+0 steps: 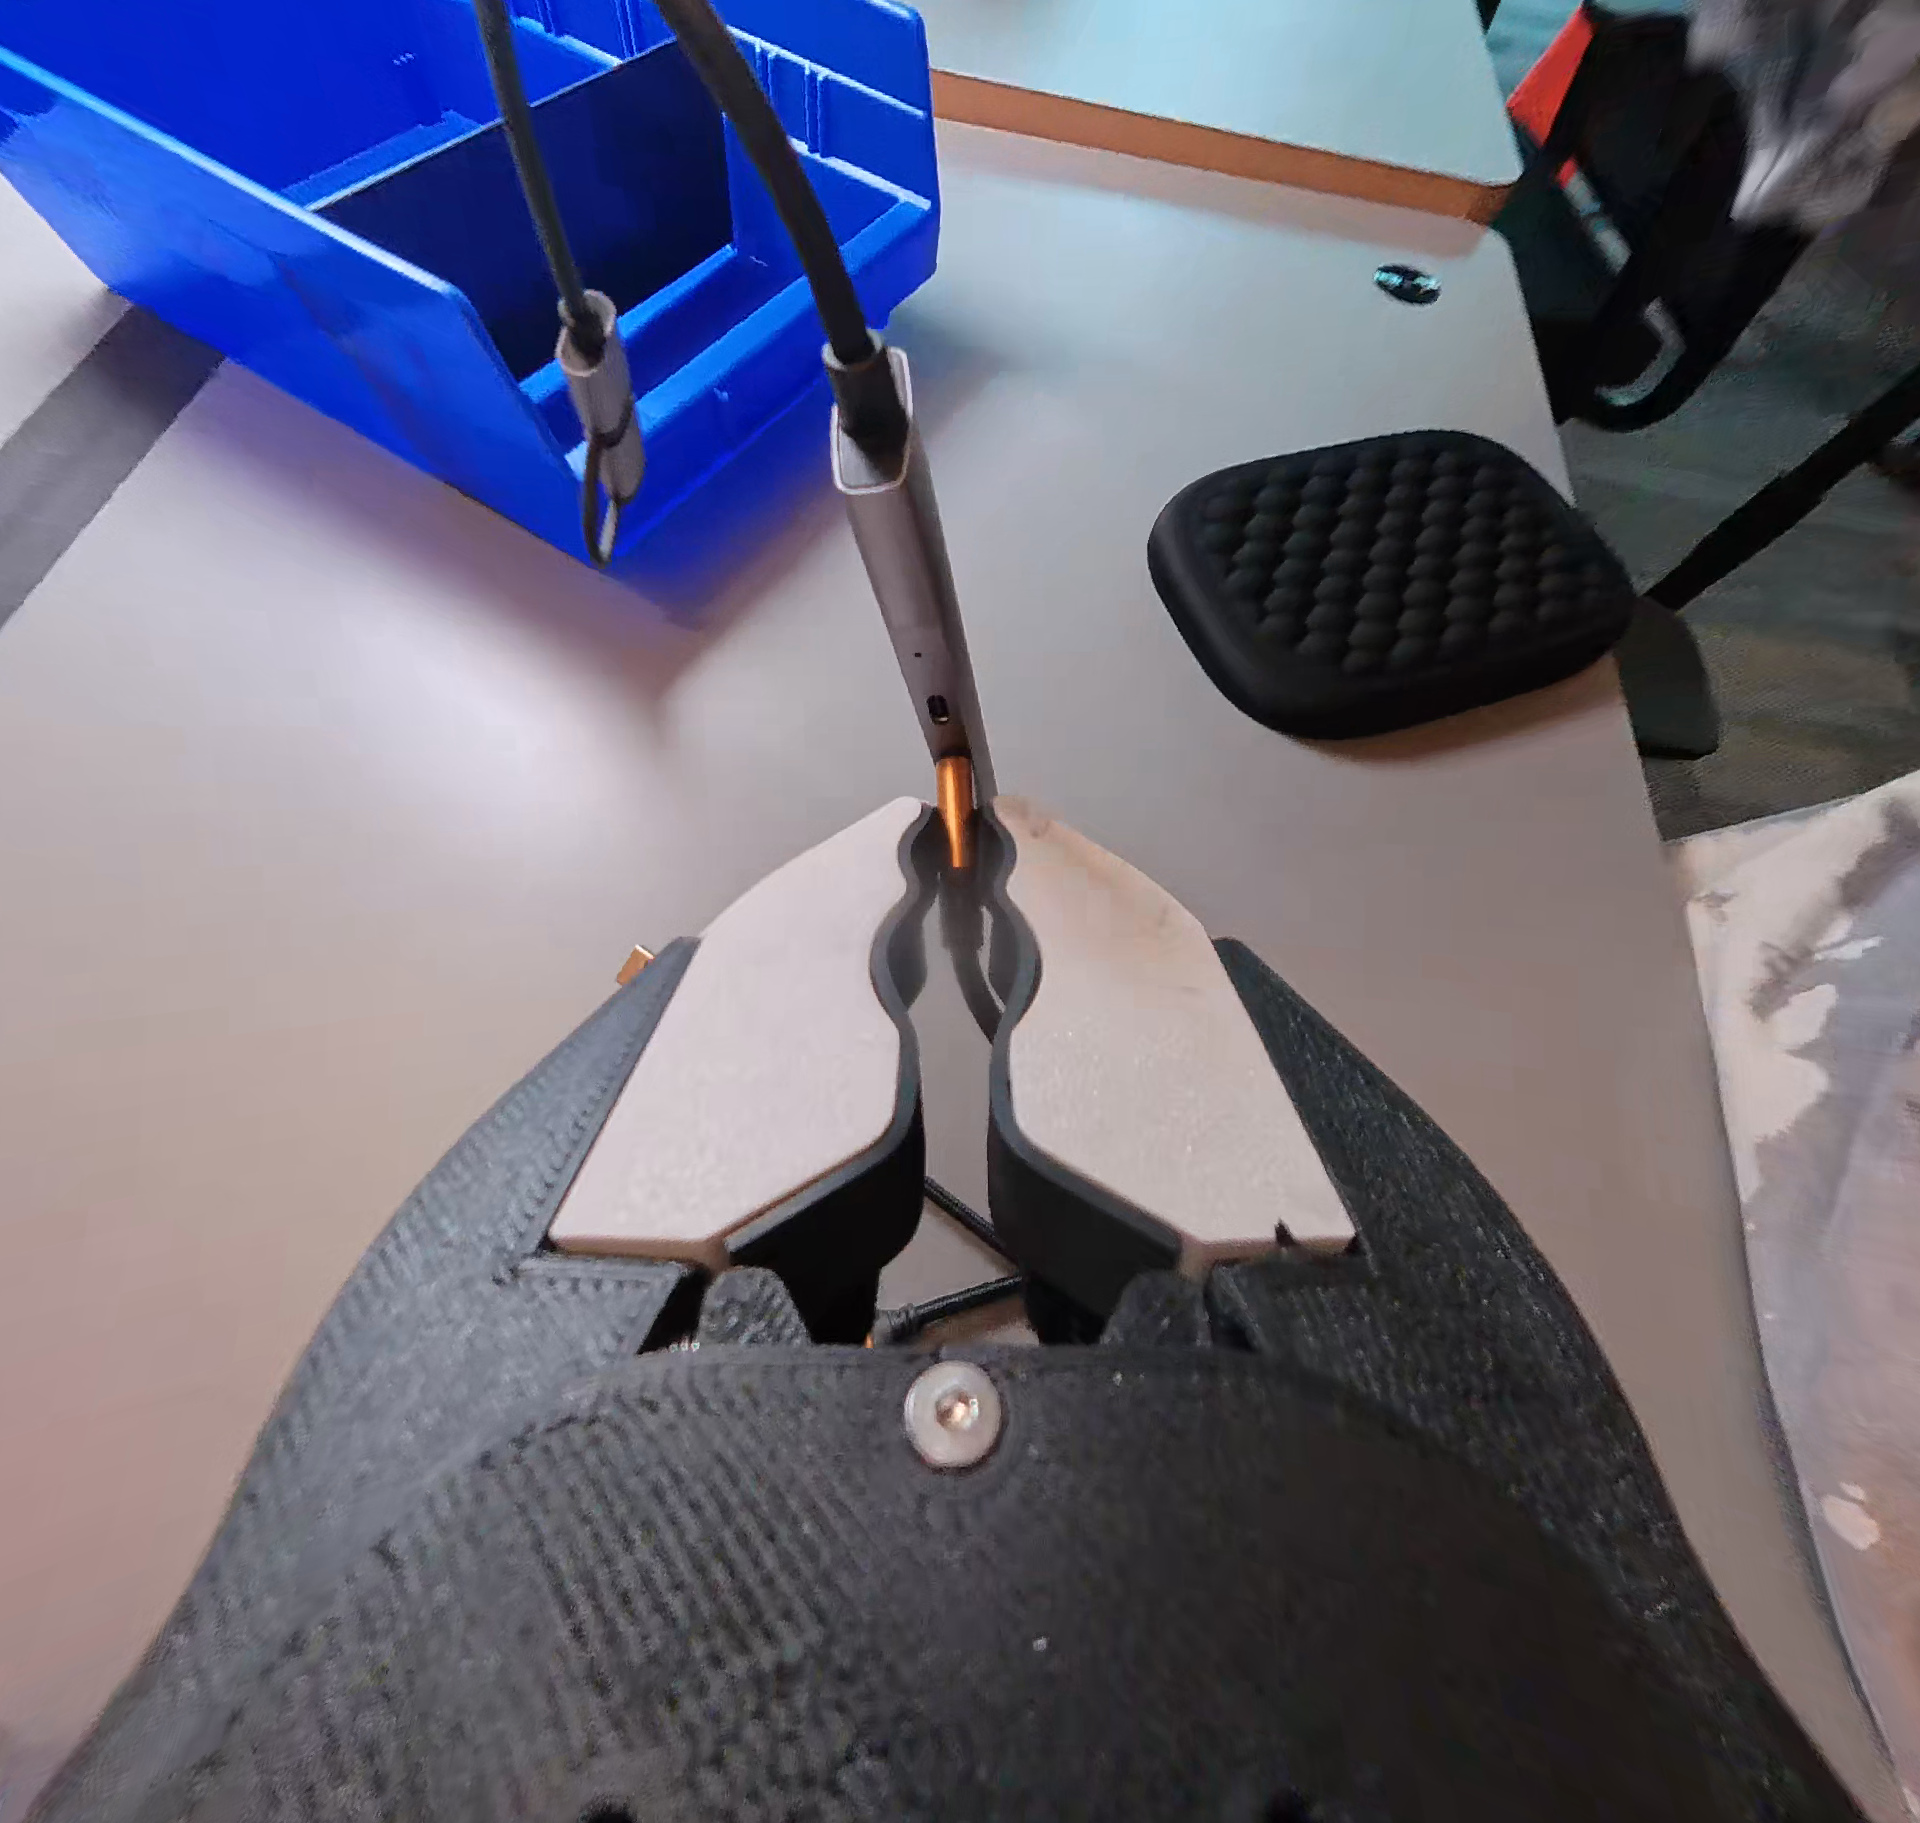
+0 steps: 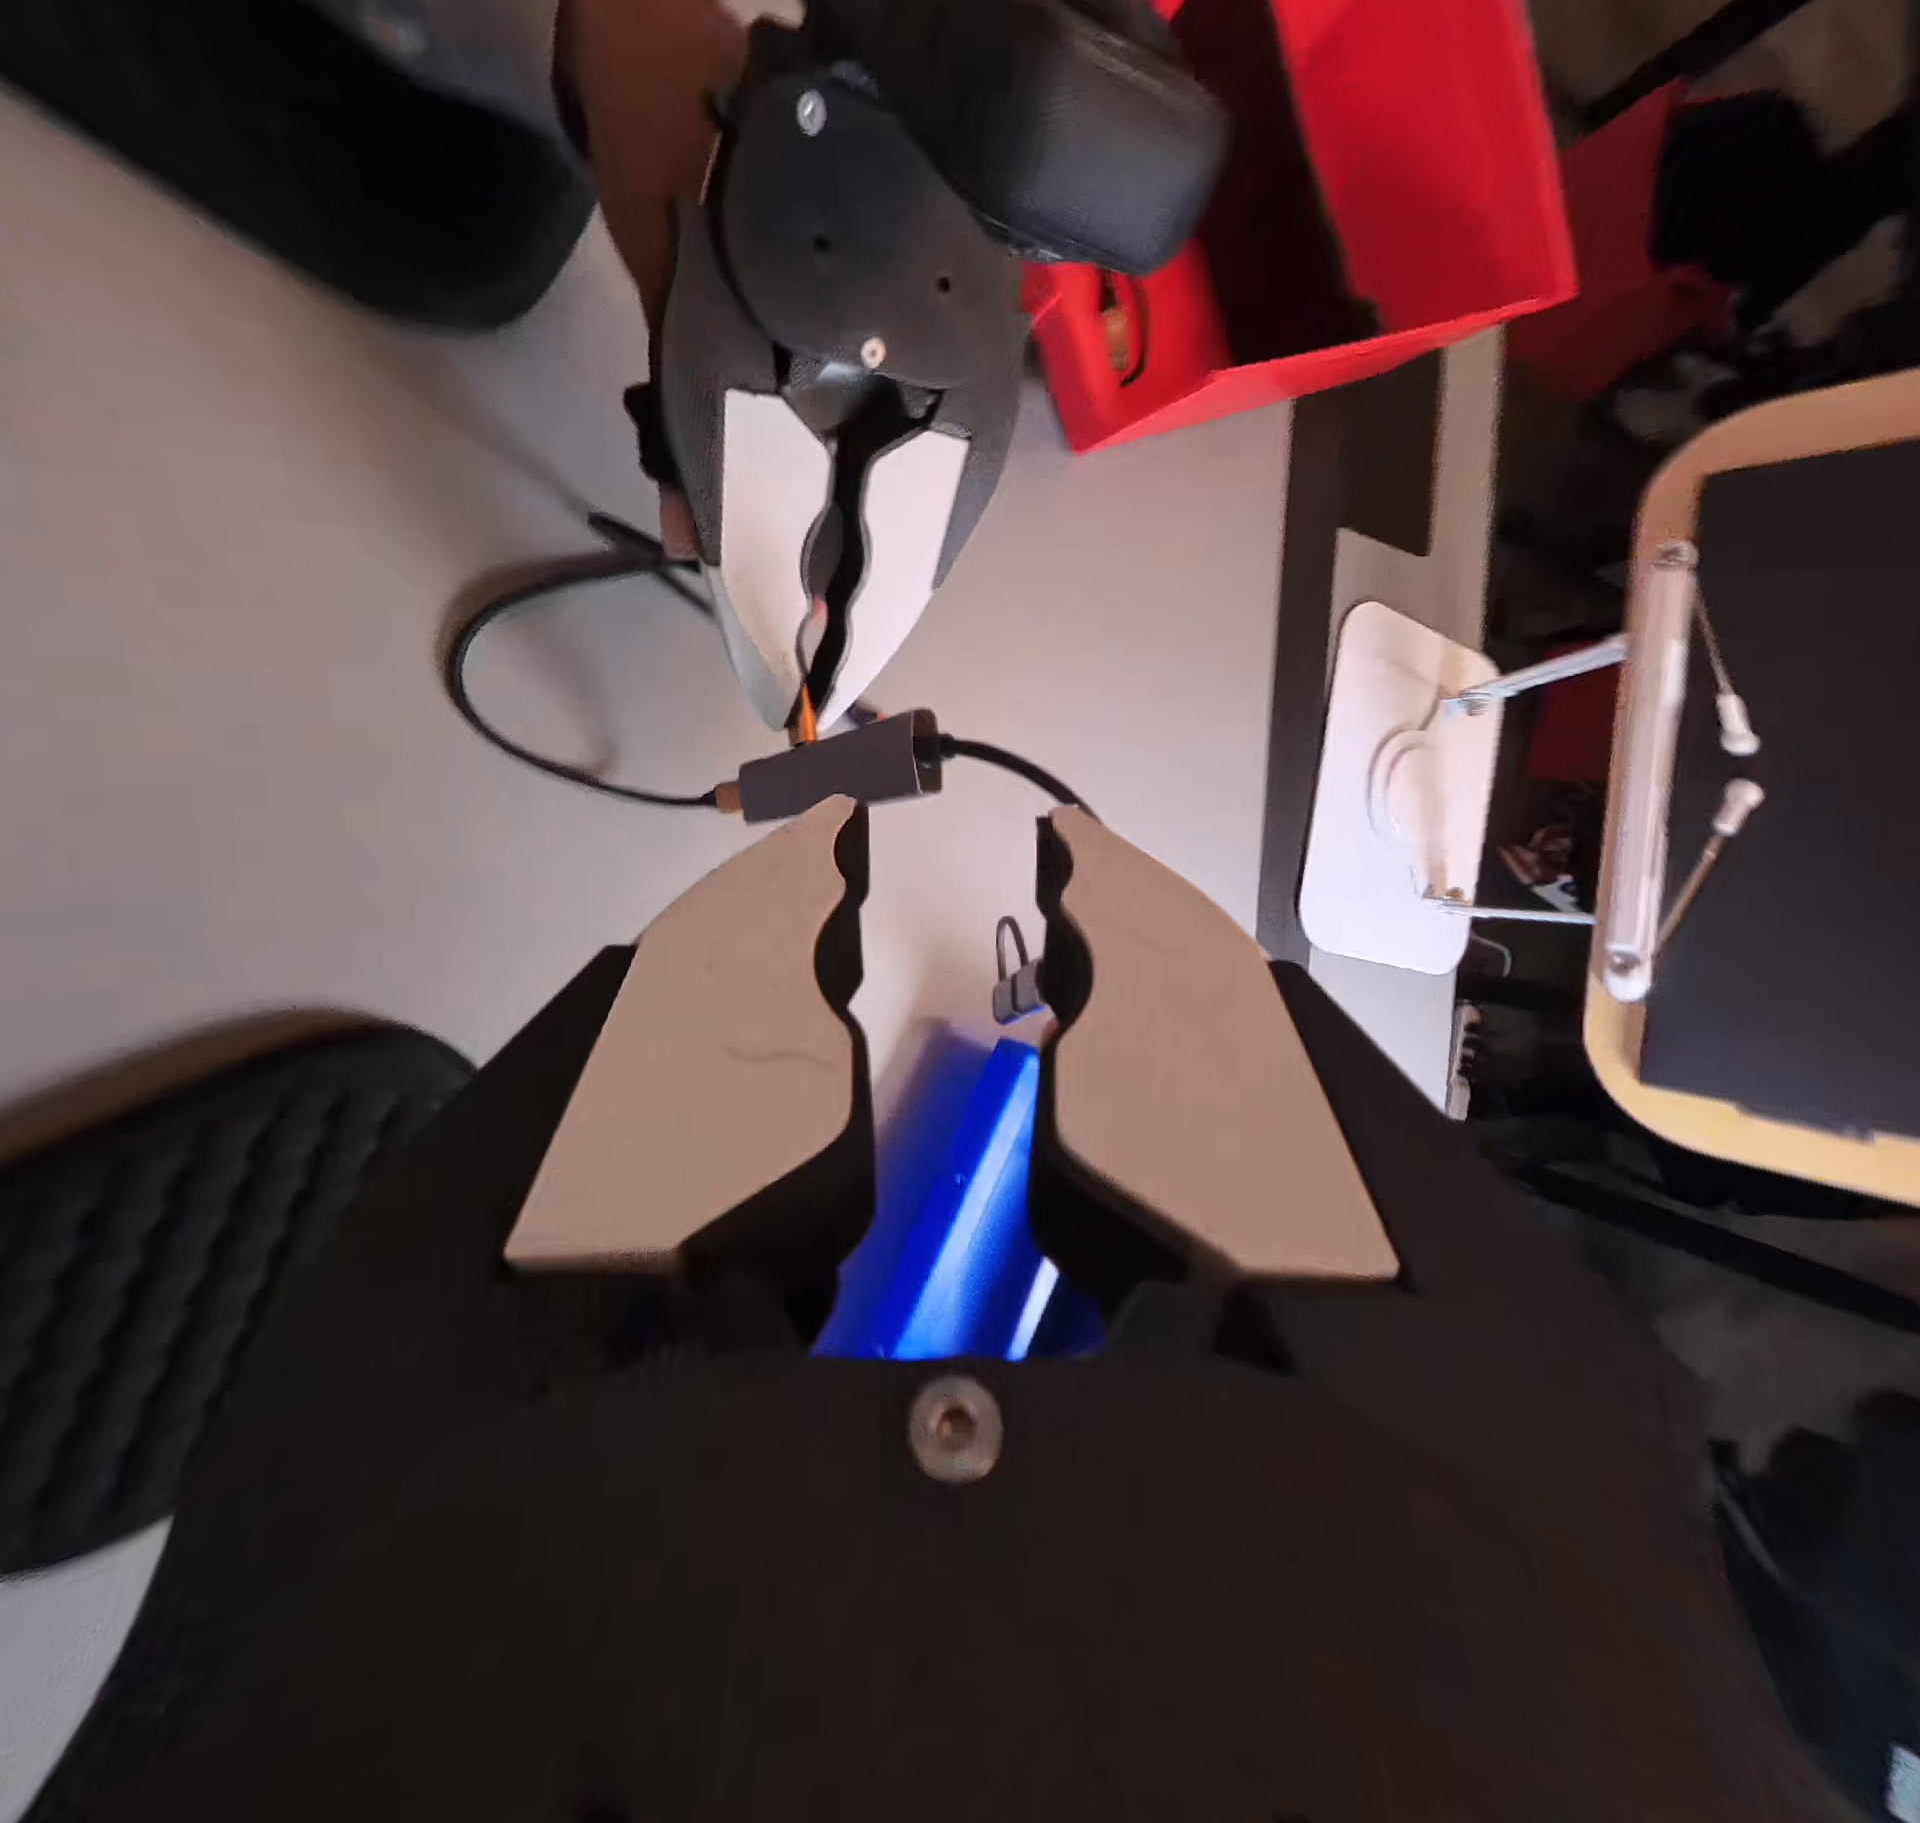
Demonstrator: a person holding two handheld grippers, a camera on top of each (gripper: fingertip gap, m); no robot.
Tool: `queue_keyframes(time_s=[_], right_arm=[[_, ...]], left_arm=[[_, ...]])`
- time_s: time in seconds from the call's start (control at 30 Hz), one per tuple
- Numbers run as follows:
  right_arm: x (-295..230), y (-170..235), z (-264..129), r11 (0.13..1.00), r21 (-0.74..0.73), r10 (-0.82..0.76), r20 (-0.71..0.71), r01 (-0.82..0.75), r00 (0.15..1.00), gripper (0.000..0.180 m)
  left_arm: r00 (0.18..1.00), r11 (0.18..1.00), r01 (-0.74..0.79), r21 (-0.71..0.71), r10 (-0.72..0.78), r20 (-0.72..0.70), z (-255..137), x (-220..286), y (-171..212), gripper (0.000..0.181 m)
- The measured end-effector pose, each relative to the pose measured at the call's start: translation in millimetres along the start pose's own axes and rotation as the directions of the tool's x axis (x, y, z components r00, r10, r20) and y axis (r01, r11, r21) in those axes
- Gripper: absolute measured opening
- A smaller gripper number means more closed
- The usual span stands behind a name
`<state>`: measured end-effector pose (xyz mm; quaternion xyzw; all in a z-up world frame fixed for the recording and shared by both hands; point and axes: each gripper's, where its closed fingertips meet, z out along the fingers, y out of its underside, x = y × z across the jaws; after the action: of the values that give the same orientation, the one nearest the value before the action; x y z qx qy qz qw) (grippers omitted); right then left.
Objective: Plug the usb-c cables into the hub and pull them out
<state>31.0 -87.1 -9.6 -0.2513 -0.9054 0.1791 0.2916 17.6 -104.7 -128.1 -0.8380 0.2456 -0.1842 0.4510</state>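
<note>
My left gripper point(image 1: 958, 823) is shut on an orange USB-C plug point(image 1: 952, 786) whose tip meets the near end of the grey hub point(image 1: 902, 547). The hub is tilted up off the table. Its own black cable point(image 1: 727, 80) loops overhead, and its plug point(image 1: 603, 412) dangles in front of the blue bin. In the right wrist view my right gripper point(image 2: 951, 817) is open and empty, its fingertips just short of the hub point(image 2: 842, 767). The left gripper point(image 2: 808, 711) faces it there. Another orange plug point(image 2: 727, 797) with a looping black cable point(image 2: 499, 724) sits at the hub's left end.
A blue divided bin point(image 1: 416, 215) stands at the far left, also below my right gripper point(image 2: 956, 1202). A black textured pad point(image 1: 1392, 578) lies right of the hub. A red bin point(image 2: 1351, 163) and a white holder point(image 2: 1392, 786) stand near the table edge. Crumpled plastic point(image 1: 1818, 1202) lies at right.
</note>
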Motion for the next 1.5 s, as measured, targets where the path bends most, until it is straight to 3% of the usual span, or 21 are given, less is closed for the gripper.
queue_keyframes(time_s=[0.17,0.6,0.9,1.03,1.13,1.2,1.37,1.5], right_arm=[[-13.0,3.3,23.6,0.976,-0.195,-0.059,0.174,0.093,0.983,0.028],[-19.1,30.2,49.9,0.934,-0.339,-0.051,0.172,0.108,0.984,0.032],[-24.9,40.4,49.2,0.917,-0.374,-0.064,0.209,0.141,0.976,0.010],[-20.4,41.4,34.0,0.895,-0.417,-0.065,0.229,0.158,0.971,0.008],[-14.0,38.7,14.7,0.892,-0.435,-0.019,0.240,0.124,0.971,0.008],[-5.2,36.4,-3.1,0.884,-0.455,0.003,0.227,0.104,0.974,0.008],[31.2,43.1,-63.9,0.822,-0.569,0.064,0.128,0.021,0.990,0.008],[67.0,50.3,-120.2,0.778,-0.621,0.116,-0.007,-0.095,0.993,0.008]], left_arm=[[0.989,0.995,-0.086,-0.042,0.090,0.116,0.0,2.4,-4.1,0.007],[0.956,0.976,-0.181,-0.121,0.204,0.212,3.5,1.5,-1.0,0.007],[0.948,0.976,-0.188,-0.112,0.210,0.237,2.3,-3.5,-1.7,0.007],[0.960,0.987,-0.159,-0.002,0.155,0.233,-8.9,-8.0,-14.4,0.011],[0.961,0.986,-0.142,0.091,0.115,0.252,-23.0,-14.5,-27.7,0.033],[0.969,0.980,-0.113,0.166,0.071,0.237,-36.5,-14.6,-39.9,0.039],[0.953,0.918,-0.123,0.377,0.003,0.304,-93.2,-22.2,-76.2,0.038],[0.942,0.892,-0.102,0.440,-0.055,0.330,-131.1,-25.5,-84.9,0.036]])
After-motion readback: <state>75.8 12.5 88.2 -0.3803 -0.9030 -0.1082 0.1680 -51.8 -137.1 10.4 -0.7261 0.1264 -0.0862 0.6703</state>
